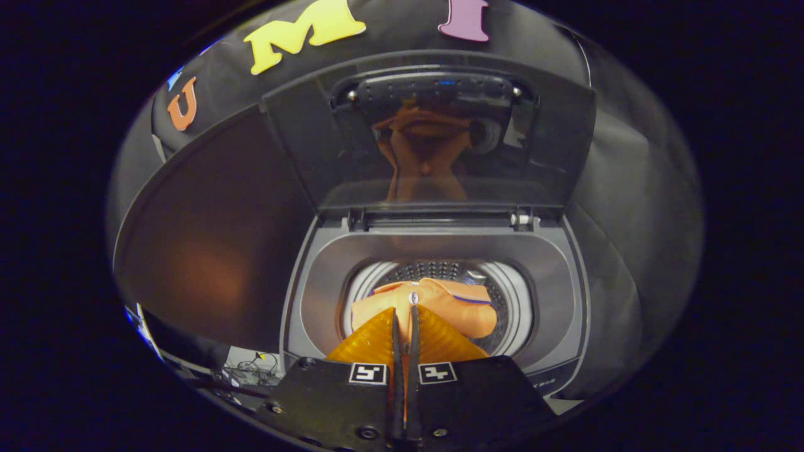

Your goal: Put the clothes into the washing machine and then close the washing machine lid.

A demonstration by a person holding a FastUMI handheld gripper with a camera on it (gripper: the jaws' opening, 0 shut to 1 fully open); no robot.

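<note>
A top-loading washing machine [433, 251] stands right below me with its dark glass lid [433, 144] raised upright at the back. An orange garment [465, 311] hangs over the mouth of the perforated drum [440, 271]. My gripper [405, 314] is shut on a fold of that garment, both fingers pressed close together with the cloth pinched between them. The rest of the cloth bunches just beyond and to the right of the fingertips. The lid reflects the orange cloth.
The machine's grey top rim [326, 282] rings the drum opening. Black cloth walls close in behind and on both sides. Cables and small items [254, 367] lie on the floor to the left of the machine.
</note>
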